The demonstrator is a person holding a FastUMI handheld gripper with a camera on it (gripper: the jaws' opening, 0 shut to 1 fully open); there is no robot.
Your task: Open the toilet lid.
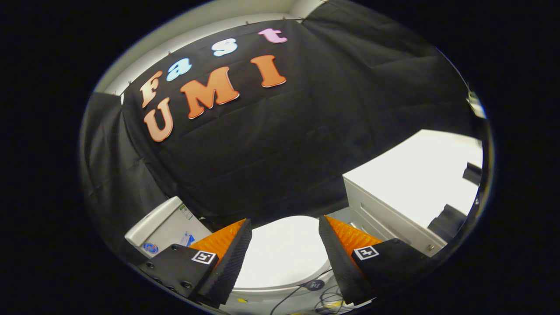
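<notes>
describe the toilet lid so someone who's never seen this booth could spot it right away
Start at the black cloth wall. Below it, between the white tank and the white drawer cabinet, lies the toilet lid, closed, framed by the open gripper. It is the one rounded, smooth white surface.

the toilet lid (pixel 284 253) shows just between the 2 fingers of the gripper (pixel 284 227); both its sides are hidden behind them, so its hinge cannot be told. the fingers stand apart and hold nothing. the tank (pixel 164 229) is partly covered by one finger, and its stickers are too small to tell. the white cabinet (pixel 415 188) is cut off by the edge of the view. dark things on it are also cut, unclear. thin cables (pixel 326 299) below the lid are too small to follow.
</notes>
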